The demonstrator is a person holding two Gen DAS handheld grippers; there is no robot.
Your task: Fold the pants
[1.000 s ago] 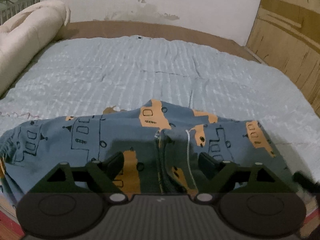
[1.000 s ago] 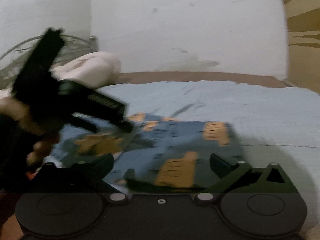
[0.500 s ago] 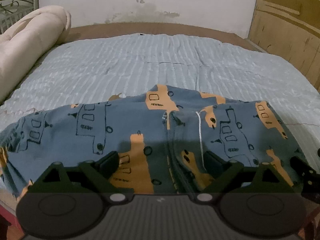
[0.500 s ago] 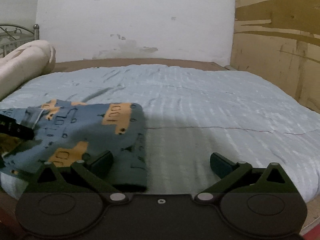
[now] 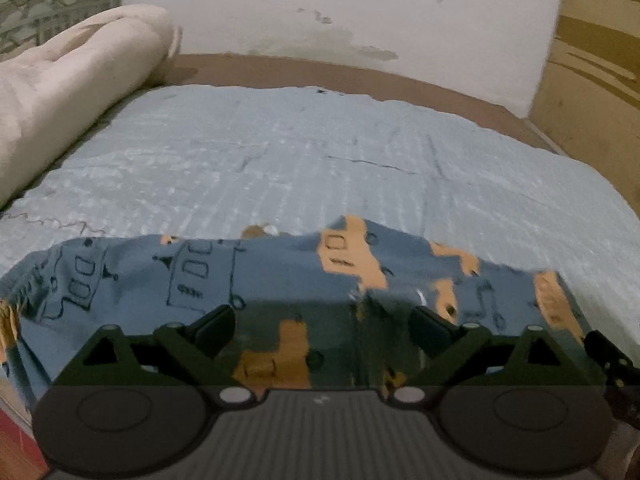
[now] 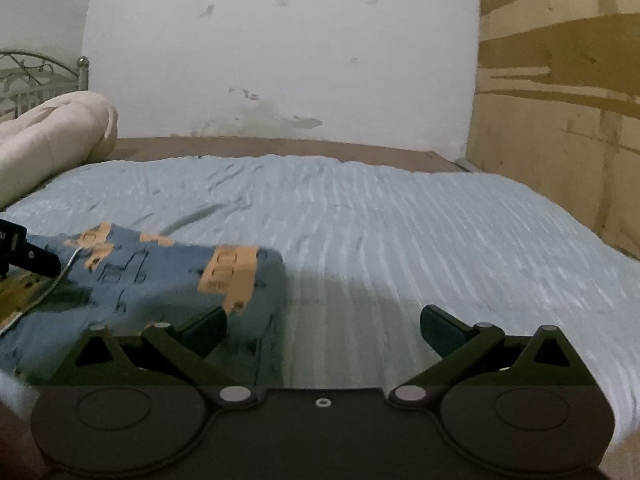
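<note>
Where the bed's near edge runs, one pair of pants (image 5: 280, 280) lies flat across the light blue bedspread (image 5: 320, 168): blue-grey cloth, orange and outlined vehicle prints, one white drawstring (image 6: 60, 276).

Two grippers, counted. Left gripper (image 5: 322, 326) hangs over the middle of the pants, fingers spread wide, nothing between them. Right gripper (image 6: 323, 326) sits at the garment's right end, fingers likewise spread; its left finger (image 6: 204, 326) is over the cloth, the right finger (image 6: 440, 328) over bare bedspread. Whether either finger touches fabric, cannot tell.

Left wrist view alone shows the pants' full width, plus a dark piece of the other gripper at its right margin. Right wrist view alone shows the squared right edge of the pants and the open stretch of bedspread beyond.

One rolled cream quilt (image 5: 72, 92) along the left side. One metal scrollwork headboard (image 6: 32, 80) behind it. Brown bed frame (image 6: 280, 148), stained white wall (image 6: 280, 60), wooden panel (image 6: 560, 120) on the right.
</note>
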